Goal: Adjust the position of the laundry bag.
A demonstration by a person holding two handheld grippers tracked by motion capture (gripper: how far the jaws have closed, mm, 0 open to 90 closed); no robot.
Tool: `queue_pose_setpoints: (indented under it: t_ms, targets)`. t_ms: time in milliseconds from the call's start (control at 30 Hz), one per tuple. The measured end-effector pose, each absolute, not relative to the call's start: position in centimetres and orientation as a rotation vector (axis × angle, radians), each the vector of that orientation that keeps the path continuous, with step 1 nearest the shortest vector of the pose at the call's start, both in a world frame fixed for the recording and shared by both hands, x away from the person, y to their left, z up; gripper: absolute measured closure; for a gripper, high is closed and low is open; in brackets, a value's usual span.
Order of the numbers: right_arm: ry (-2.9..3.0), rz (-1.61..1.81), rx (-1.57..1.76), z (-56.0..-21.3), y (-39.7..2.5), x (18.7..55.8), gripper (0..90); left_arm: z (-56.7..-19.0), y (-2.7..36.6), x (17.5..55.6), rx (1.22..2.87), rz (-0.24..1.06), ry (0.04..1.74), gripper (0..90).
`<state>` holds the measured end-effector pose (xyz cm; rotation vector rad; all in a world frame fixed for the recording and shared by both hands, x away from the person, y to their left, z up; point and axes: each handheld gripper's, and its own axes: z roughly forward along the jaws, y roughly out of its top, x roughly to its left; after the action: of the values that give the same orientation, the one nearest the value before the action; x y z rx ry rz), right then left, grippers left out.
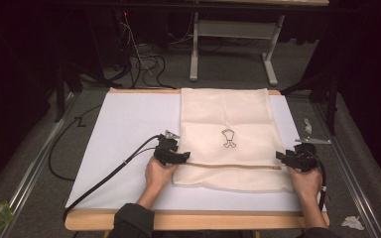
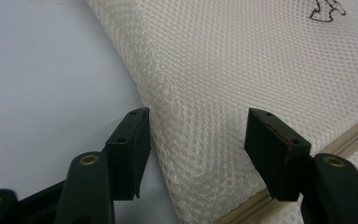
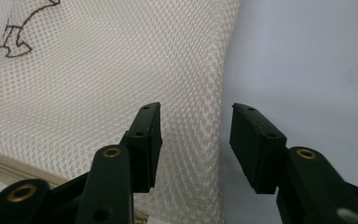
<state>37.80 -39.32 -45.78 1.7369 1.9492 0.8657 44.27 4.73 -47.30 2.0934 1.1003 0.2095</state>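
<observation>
Cream mesh laundry bag with a zip [image 1: 226, 139] lies flat on the white-covered desk [image 1: 129, 129]. Left gripper [image 2: 196, 140] and right gripper [image 3: 193, 140] fingers are released, each straddling one side edge beside the zip, judged positioned for a symmetrical pinch

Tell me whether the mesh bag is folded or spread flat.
Folded: the mesh bag has its near part doubled over along the zipper, forming a second layer.
</observation>
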Motion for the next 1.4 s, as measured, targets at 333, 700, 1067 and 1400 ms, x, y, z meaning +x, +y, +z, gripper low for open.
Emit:
queue_pose_setpoints:
  t_ms: [333,700,1067,1400]
  targets:
    - [2.032,0.781,1.709,-46.2,-38.5,38.3,76.4,-47.1,4.1,44.2,2.156,0.282,1.083,67.0]
    - [2.055,0.816,1.655,-45.6,-38.5,38.1,87.7,-46.1,4.4,44.2,2.136,0.27,1.043,85.8]
    - [2.051,0.89,1.619,-44.8,-38.4,37.6,87.9,-44.7,5.5,44.1,2.102,0.291,1.008,86.2]
    - [2.072,0.958,1.572,-44.6,-37.1,37.5,87.9,-44.4,7.8,43.9,2.058,0.305,1.036,85.9]
